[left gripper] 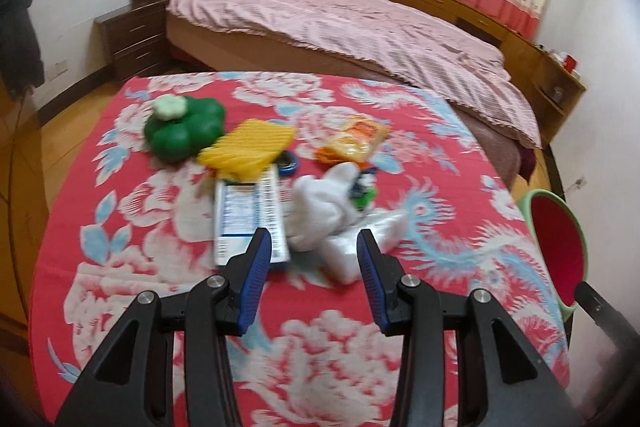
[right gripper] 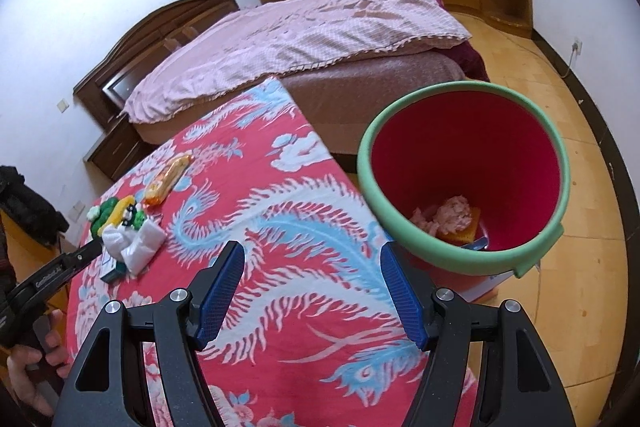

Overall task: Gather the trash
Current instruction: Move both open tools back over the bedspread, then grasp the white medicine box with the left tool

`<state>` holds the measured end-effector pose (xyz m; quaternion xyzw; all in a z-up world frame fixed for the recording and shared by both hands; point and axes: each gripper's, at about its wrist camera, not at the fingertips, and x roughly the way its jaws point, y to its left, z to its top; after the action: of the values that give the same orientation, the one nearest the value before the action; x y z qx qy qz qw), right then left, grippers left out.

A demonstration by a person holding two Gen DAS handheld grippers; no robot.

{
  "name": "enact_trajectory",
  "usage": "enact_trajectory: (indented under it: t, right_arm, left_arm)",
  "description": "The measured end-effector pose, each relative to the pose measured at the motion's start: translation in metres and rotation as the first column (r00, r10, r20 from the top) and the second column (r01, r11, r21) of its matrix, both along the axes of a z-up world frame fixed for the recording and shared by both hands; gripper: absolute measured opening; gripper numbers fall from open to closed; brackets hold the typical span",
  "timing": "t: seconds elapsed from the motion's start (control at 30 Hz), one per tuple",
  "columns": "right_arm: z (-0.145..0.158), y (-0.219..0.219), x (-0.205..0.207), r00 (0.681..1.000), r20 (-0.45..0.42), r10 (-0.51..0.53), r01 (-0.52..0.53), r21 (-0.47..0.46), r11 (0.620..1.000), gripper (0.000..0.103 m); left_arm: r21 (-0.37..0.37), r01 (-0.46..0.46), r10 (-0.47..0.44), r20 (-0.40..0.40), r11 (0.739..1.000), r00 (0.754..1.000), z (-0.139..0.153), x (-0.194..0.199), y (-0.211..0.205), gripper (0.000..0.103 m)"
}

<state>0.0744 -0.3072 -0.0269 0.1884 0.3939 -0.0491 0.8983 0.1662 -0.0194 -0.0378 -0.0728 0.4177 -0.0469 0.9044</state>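
Left claw (left gripper: 314, 247) hangs part open and empty, just short of the clutter on the red cloth (left gripper: 160, 267). Nearest lies a white tissue pack (left gripper: 352, 251): probably light, soft and slippery, best pinched across its narrow middle. Right claw (right gripper: 312, 267) gapes wider, also empty, beside the bin (right gripper: 464, 171).
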Motion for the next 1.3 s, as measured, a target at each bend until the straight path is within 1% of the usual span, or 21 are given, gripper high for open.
enact_trajectory:
  t: [0.07,0.13,0.27,0.33,0.4,0.47,0.67,0.83,0.93,0.97,1.0,1.03,1.1,1.2,1.3]
  right_arm:
    - [-0.002,0.003,0.003,1.0,-0.007,0.008,-0.008,0.002,1.0,0.072]
    - [-0.003,0.007,0.005,1.0,-0.014,0.016,-0.016,0.002,1.0,0.072]
    - [-0.006,0.012,0.009,0.999,-0.024,0.028,-0.028,0.004,1.0,0.072]
    - [-0.008,0.014,0.011,0.999,-0.029,0.032,-0.031,0.004,0.999,0.072]
    - [-0.009,0.014,0.013,0.999,-0.034,0.034,-0.033,0.005,0.999,0.072]
    - [-0.011,0.015,0.014,0.999,-0.039,0.036,-0.035,0.005,0.999,0.072]
    - [-0.014,0.016,0.019,0.998,-0.05,0.037,-0.037,0.005,0.999,0.072]
    - [-0.017,0.019,0.023,0.997,-0.059,0.047,-0.047,0.004,0.999,0.072]
    - [-0.018,0.023,0.025,0.996,-0.063,0.057,-0.057,0.001,0.998,0.072]
    - [-0.018,0.024,0.026,0.996,-0.065,0.06,-0.06,0.0,0.998,0.072]
    - [-0.019,0.025,0.027,0.996,-0.066,0.063,-0.063,0.0,0.998,0.072]
    - [-0.019,0.027,0.028,0.996,-0.067,0.066,-0.067,0.0,0.998,0.072]
    - [-0.019,0.029,0.029,0.995,-0.068,0.074,-0.074,0.0,0.997,0.072]
    - [-0.018,0.035,0.031,0.993,-0.067,0.093,-0.093,-0.003,0.996,0.072]
    - [-0.017,0.043,0.033,0.991,-0.065,0.114,-0.114,-0.004,0.993,0.072]
  left_arm:
    - [0.011,-0.017,0.017,-0.008,1.0,1.0,-0.005,0.001,0.006,0.045]
    - [0.023,-0.028,0.029,-0.016,0.999,0.999,-0.009,0.002,0.011,0.05]
    - [0.052,-0.025,0.027,-0.043,0.998,0.999,-0.019,0.006,0.013,0.052]
    - [0.073,-0.018,0.022,-0.055,0.997,0.998,-0.025,0.008,0.013,0.063]
    - [0.103,-0.014,0.02,-0.058,0.995,0.998,-0.029,0.01,0.011,0.065]
    - [0.124,-0.011,0.019,-0.064,0.992,0.998,-0.033,0.014,0.01,0.064]
    - [0.14,-0.037,0.047,-0.067,0.989,0.997,-0.041,0.024,0.017,0.064]
    - [0.134,-0.043,0.052,-0.064,0.99,0.997,-0.045,0.032,0.021,0.064]
    - [0.111,-0.054,0.063,-0.073,0.992,0.995,-0.048,0.034,0.024,0.064]
    - [0.095,-0.058,0.066,-0.081,0.994,0.995,-0.05,0.035,0.026,0.064]
    - [0.088,-0.06,0.067,-0.077,0.994,0.995,-0.05,0.035,0.027,0.061]
    - [0.09,-0.06,0.067,-0.071,0.994,0.995,-0.05,0.034,0.028,0.053]
    - [0.098,-0.056,0.062,-0.068,0.994,0.996,-0.049,0.032,0.029,0.051]
    - [0.059,-0.052,0.056,-0.067,0.997,0.996,-0.048,0.026,0.035,0.051]
    - [0.048,-0.05,0.053,-0.056,0.998,0.997,-0.043,0.017,0.039,0.051]
